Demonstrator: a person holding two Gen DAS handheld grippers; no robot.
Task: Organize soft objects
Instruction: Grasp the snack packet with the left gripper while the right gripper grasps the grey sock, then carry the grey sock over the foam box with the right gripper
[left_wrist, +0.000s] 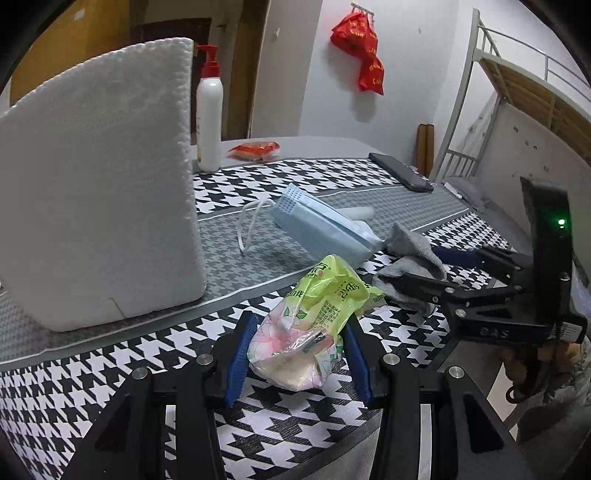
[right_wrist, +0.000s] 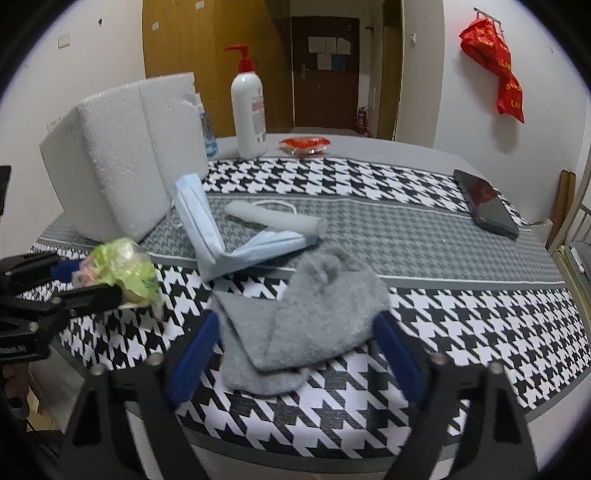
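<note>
- My left tongs are clamped on the tissue pack, lifted a little off the table near its front edge. I reckon it is light, squashy and slick in its wrapper, so I pinch across the middle.
- My right tongs straddle the grey sock lying on the table; the pads look not quite pressing. Limp and light, best gathered at its bunched middle.

White walls, brown door, metal bunk bed, houndstooth-covered table.
</note>
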